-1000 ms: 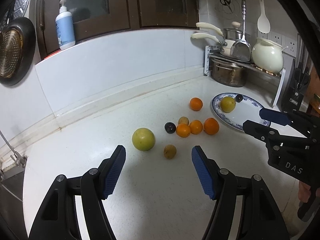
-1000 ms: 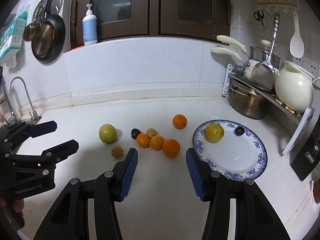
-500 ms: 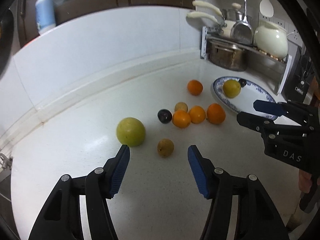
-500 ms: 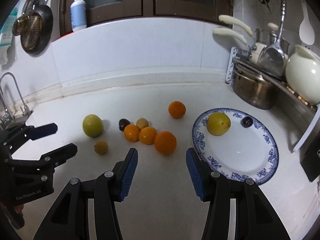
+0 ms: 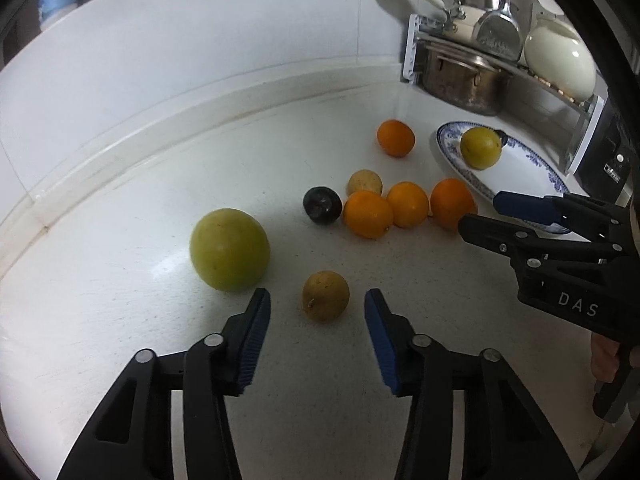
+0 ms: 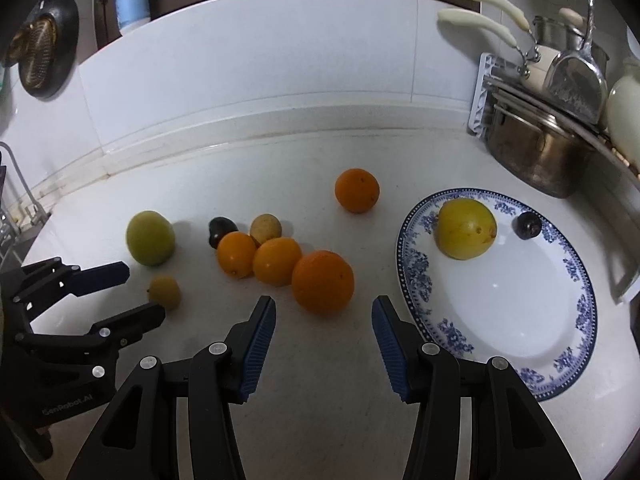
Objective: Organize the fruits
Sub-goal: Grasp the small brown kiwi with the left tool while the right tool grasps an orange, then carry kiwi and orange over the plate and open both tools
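The white tabletop filled both views, with the fruit scattered across its middle. At the right of the right wrist view lay a blue-rimmed plate holding a yellow fruit and a small dark plum near its far rim. The right gripper reached in from the bottom centre of that view, its fingers spread and holding nothing, with the biggest orange just beyond their tips. The left gripper reached in from the bottom of the left wrist view; its fingers were closing but apart, and a small brown fruit sat on the tabletop between their tips, untouched by either pad. Just left of it, at centre left, sat a large green fruit. Two smaller oranges touched each other left of the biggest one, with a tan fruit and a dark fruit just behind them. A lone orange stood apart, higher in the frame.
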`<state>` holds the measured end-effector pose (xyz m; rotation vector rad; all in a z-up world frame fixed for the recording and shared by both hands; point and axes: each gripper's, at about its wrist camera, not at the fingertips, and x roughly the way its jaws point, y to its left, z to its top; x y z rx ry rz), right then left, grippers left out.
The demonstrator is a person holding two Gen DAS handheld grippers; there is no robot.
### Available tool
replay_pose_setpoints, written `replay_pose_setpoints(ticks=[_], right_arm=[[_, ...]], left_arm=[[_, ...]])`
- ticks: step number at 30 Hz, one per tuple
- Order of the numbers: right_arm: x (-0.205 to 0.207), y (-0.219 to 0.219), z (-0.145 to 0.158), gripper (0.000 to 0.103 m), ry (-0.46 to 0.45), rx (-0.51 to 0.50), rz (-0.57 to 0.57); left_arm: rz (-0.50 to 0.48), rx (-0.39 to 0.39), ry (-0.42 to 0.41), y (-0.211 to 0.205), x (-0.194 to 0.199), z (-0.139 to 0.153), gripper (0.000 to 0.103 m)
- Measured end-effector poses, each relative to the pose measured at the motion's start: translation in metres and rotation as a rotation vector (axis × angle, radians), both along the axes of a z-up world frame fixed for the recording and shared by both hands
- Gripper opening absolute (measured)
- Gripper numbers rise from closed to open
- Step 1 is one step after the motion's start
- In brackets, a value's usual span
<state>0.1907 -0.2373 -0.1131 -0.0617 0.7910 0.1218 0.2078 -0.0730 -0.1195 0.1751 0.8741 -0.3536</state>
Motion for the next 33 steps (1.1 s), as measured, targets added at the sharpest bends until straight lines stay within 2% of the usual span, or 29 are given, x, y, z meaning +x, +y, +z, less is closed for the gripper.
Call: replay_pose_setpoints(ticks=[13,16,21,33], right_arm=[[0.023,0.002,-0.012,0.049,0.025,0.012,0.008],[0.027,0.004,-0.016,0.041,0.038,0.022,0.019],[0.027,0.002,-0.015,0.041,0.038,0.027,0.018],[-0.006,0.004,0.013,0.041,-0.013,0.051,0.01]], left_arm=[[-0.005,-0.002,0.046,-0.01,0.016,-0.009,0.026],[-0.007,0.003,0.043,-0.01,0.016,-0.01,0.026],[0.002,-0.015,0.045,-0.009,0.017,-0.009,0.025],[-0.027,-0.057,-0.052,-0.004,-0.009,0.028,0.025]])
